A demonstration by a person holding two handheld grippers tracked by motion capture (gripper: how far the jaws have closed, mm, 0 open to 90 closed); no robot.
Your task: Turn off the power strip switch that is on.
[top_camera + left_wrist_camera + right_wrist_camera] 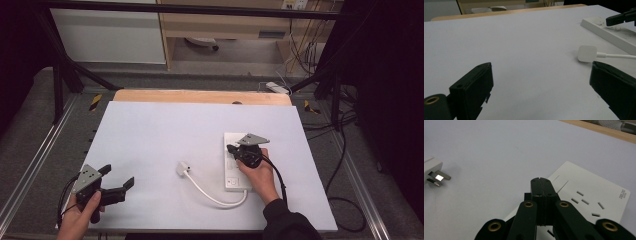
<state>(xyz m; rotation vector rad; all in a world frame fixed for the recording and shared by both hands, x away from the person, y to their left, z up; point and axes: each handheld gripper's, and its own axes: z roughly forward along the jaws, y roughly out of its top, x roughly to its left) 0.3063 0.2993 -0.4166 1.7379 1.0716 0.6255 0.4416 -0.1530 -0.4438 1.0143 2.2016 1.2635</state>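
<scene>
Right gripper point(233, 148) clenched empty over power strip point(235, 176); plug point(183, 168) left of strip, nearer it; left gripper point(118, 179) released.

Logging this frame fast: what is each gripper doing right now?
Left gripper: open, holding nothing.
Right gripper: fingers closed, holding nothing, over the white plastic power strip.
</scene>
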